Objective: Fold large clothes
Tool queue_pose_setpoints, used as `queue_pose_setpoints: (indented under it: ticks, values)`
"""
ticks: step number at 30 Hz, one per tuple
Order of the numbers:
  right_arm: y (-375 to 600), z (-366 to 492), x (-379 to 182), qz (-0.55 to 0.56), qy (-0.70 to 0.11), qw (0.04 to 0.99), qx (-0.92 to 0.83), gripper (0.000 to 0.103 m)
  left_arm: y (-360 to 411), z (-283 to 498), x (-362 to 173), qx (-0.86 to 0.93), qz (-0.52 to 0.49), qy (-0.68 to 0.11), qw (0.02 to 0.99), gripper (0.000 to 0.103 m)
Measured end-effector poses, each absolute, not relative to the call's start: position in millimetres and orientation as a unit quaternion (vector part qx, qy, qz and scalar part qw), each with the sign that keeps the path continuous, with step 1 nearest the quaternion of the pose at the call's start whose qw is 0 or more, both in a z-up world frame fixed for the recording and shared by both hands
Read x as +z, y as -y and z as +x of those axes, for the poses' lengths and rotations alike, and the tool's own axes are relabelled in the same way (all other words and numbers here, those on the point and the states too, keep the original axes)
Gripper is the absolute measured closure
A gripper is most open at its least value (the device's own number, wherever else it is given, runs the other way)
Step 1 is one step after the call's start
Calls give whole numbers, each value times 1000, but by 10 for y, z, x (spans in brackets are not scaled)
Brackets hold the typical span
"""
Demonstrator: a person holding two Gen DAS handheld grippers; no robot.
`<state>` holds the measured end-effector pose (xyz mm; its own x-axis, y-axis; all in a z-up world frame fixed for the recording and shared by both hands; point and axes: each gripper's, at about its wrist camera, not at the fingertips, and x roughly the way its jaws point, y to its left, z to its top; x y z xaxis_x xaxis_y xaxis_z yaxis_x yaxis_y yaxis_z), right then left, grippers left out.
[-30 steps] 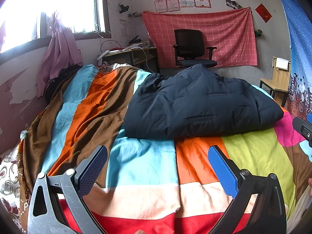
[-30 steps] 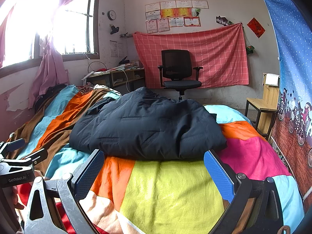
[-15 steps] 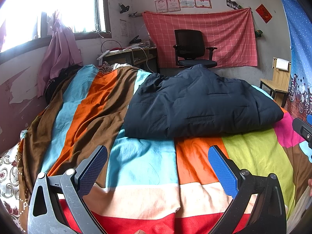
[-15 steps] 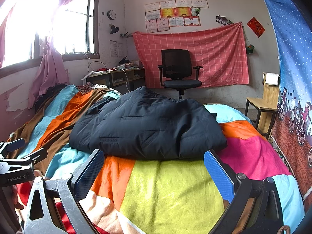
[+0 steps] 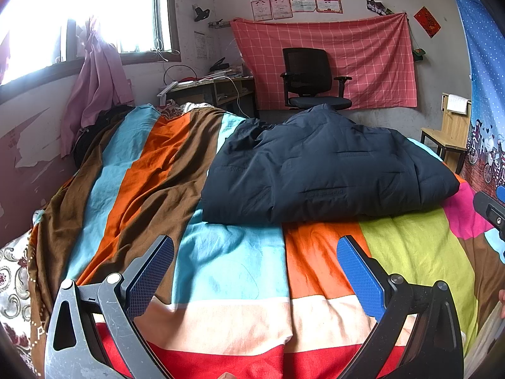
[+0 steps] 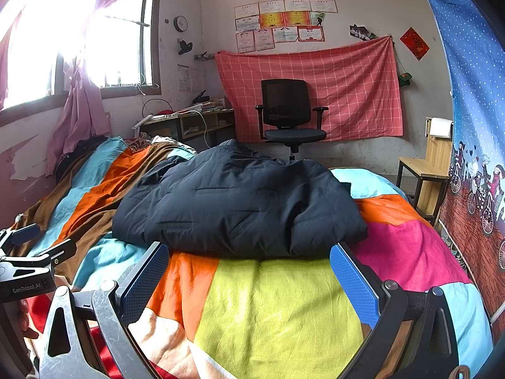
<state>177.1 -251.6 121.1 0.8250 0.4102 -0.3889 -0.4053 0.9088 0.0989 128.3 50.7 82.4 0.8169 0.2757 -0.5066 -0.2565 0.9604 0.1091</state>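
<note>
Jacket (image 5: 325, 170) folded on bedspread (image 5: 233, 271), both claws (image 5: 255, 271) (image 6: 249, 276) spread apart, "GenRobot.AI" on left one.

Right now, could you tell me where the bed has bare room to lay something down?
Bare bedspread lies between the open left gripper and the dark jacket, and along the striped side toward the window wall. In the right view, the open right gripper nearly meets the jacket's near edge.

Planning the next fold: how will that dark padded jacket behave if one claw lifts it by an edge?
The dark padded jacket looks puffy and quilted, so it would probably sag and unfold rather than hold its shape. Its smooth shell may slip between the pads. It is likely light for its bulk.
</note>
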Motion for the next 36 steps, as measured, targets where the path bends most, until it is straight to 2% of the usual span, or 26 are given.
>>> queue_pose_setpoints:
  ticks: [36]
  values:
    - [2514,1774,1221,6,-206,955,213,0,-534,1287,825,137,16,-269,953,2]
